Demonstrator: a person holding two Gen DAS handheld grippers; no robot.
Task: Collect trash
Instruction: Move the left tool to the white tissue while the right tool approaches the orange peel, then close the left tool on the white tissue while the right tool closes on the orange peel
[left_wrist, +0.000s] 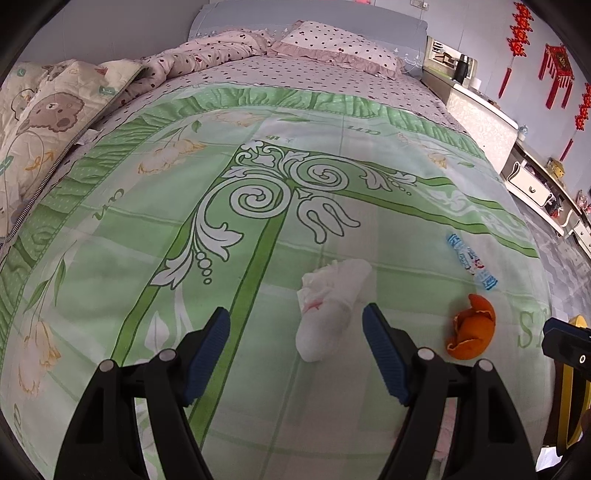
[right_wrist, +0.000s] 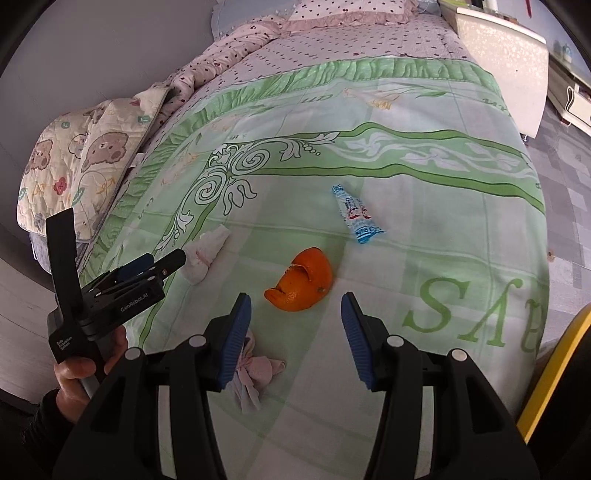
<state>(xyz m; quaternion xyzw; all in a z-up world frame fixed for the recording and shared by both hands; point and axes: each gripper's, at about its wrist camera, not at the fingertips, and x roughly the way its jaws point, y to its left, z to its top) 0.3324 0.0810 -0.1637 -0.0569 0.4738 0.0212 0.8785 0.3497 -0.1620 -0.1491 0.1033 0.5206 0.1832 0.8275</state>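
Two grippers poised over trash on the bed, nothing picked up yet.

The left gripper (left_wrist: 295, 332) is released, jaws spread either side of the crumpled tissue (left_wrist: 330, 306); the right gripper (right_wrist: 295, 317) is released just short of the orange peel (right_wrist: 301, 282), with the snack wrapper (right_wrist: 356, 214) beyond. Risks: the jaws could pinch the bedsheet (left_wrist: 147, 240) along with the soft tissue, or the curled peel could slip or crush. Only the right view shows a second pinkish wad (right_wrist: 255, 373), probably tissue, and the hand (right_wrist: 77, 373) holding the left gripper.
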